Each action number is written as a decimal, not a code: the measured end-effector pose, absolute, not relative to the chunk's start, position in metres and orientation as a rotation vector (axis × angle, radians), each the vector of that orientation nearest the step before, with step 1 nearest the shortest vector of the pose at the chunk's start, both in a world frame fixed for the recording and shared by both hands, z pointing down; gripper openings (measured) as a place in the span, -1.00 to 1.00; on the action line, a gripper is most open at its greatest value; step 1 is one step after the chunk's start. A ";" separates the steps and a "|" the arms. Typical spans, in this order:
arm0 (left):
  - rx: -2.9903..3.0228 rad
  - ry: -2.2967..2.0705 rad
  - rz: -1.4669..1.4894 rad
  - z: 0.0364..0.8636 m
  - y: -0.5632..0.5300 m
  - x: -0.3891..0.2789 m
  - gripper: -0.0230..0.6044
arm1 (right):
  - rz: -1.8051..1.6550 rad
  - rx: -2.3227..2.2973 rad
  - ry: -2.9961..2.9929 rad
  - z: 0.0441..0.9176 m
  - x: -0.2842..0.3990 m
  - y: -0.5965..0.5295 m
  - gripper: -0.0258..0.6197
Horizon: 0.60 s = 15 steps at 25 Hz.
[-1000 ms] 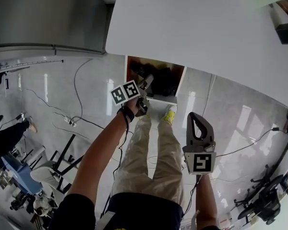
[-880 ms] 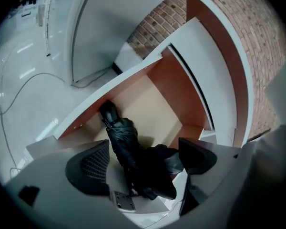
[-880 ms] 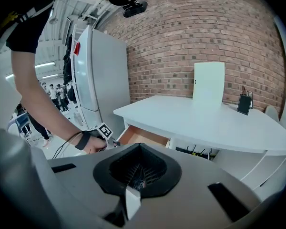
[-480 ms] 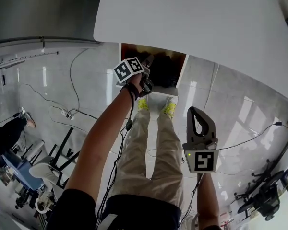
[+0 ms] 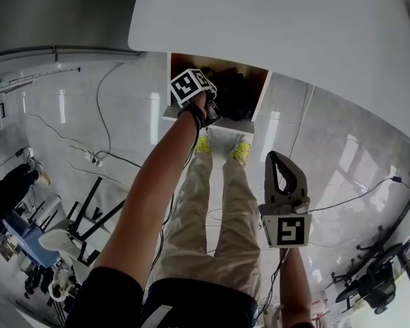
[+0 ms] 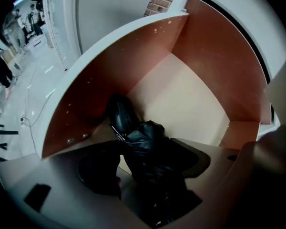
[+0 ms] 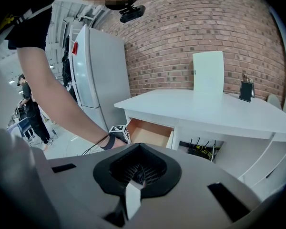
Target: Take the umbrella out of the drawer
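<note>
In the head view, the person stands at a white desk [image 5: 273, 26] whose drawer [image 5: 227, 123] is pulled out above their yellow shoes [image 5: 240, 152]. The left arm stretches forward, and the left gripper [image 5: 212, 109] dips over the front edge into the drawer, its marker cube uppermost. Dark shapes lie on the drawer's floor, and the umbrella [image 5: 238, 100] is among them, inside the drawer. The right gripper [image 5: 278, 158] hangs near the person's right leg, well apart from the drawer. Its two fingers meet at the tip in a closed loop with nothing in them.

In the left gripper view, the camera looks down into the drawer, past brown side walls to a pale bottom. The folded black umbrella lies on that bottom, near the left wall, and runs between the two dark fingers [image 6: 97, 173]. The jaws have just been closing, with the umbrella between them. A pale strip shows between the left finger and the fabric, so the grasp is not yet tight, while the right finger sits against the umbrella.

In the right gripper view, the ribbed fingers are pressed together and empty. Beyond them the desk stands before a brick wall [image 7: 205, 27], with a grey fridge [image 7: 102, 75] to the left. The person's left arm reaches down to the open drawer. Cables [image 7: 200, 149] sit under the desk.
</note>
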State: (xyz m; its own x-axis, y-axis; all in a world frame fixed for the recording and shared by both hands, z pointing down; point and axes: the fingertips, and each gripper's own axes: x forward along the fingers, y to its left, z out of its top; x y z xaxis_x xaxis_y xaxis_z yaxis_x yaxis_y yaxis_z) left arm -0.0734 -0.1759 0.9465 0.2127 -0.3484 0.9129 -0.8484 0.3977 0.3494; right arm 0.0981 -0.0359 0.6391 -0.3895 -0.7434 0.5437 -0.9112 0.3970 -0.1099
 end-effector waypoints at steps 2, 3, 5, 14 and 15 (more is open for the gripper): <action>1.160 -1.387 0.501 0.948 -0.174 -0.076 0.16 | 0.560 1.426 -2.251 0.636 0.096 -0.035 -0.84; 1.159 -1.388 0.506 0.948 -0.173 -0.075 0.16 | 0.555 1.424 -2.254 0.634 0.095 -0.034 -0.84; 1.165 -1.391 0.517 0.947 -0.173 -0.076 0.12 | 0.540 1.416 -2.259 0.631 0.093 -0.035 -0.84; 1.218 -1.408 0.359 0.909 -0.163 -0.075 -0.35 | 0.531 1.462 -2.252 0.614 0.103 -0.041 -0.84; 1.240 -1.401 0.353 0.904 -0.163 -0.074 -0.37 | 0.536 1.474 -2.254 0.611 0.102 -0.043 -0.84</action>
